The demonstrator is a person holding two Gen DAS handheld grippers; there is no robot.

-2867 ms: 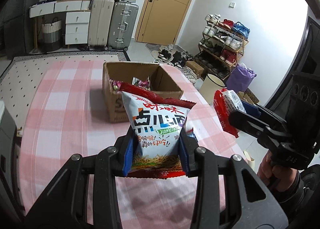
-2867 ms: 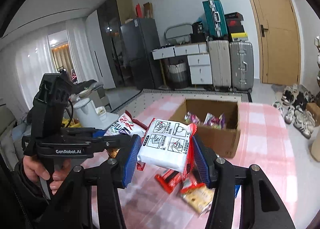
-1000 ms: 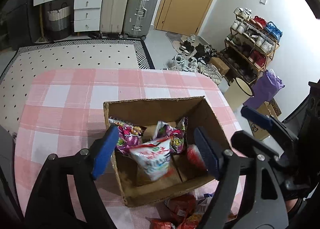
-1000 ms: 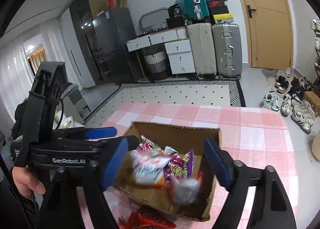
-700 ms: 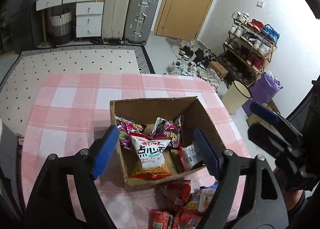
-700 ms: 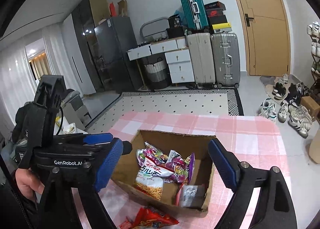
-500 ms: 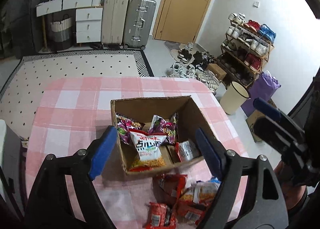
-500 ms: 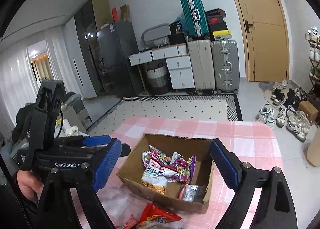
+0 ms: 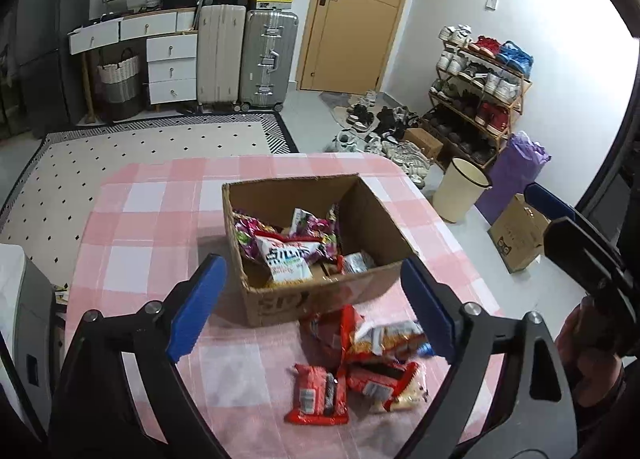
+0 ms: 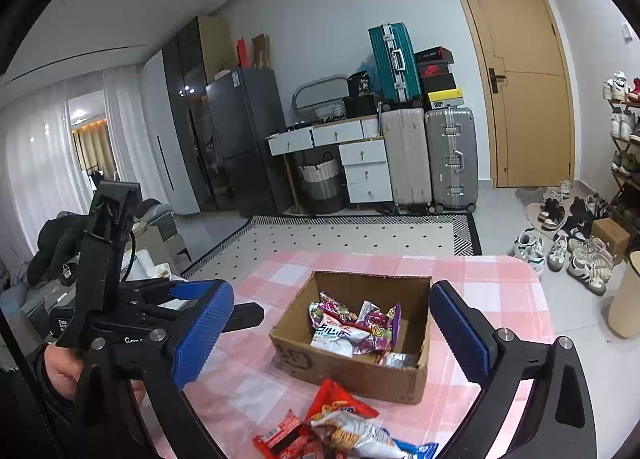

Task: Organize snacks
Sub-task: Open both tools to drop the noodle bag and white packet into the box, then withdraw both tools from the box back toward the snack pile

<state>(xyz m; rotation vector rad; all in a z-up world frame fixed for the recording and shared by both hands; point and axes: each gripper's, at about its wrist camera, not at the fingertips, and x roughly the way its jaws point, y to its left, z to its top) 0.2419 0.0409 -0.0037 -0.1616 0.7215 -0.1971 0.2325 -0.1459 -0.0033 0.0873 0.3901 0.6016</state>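
Both hand-held grippers hang empty above the counter (image 9: 132,211) with its pink checked cloth, their jaws opening wider and nothing between the blue pads. The left hand-held gripper (image 9: 312,299) looks down on an open cardboard box (image 9: 320,299) that sits mid-counter. The snacks not yet sorted lie in a loose pile (image 9: 360,363) on the near side of the box, just beside its near wall, so below and slightly right of the left gripper's centre line. From the right hand-held gripper (image 10: 332,335) the same pile (image 10: 340,431) sits low and near, in front of the box (image 10: 352,363). Either gripper would have to come down and toward the near edge to reach it, and neither is clearly the closer. The red packet (image 9: 318,395) at the near left of the pile lies flat and a little apart from the rest, its long axis running roughly near to far, which makes it look the easiest pick for the left gripper. I count about five packets in the pile, though they overlap and the number is uncertain. Inside the box about four show: two purple packets, one white packet with a red top and one small silvery one. There is one box and two grippers.
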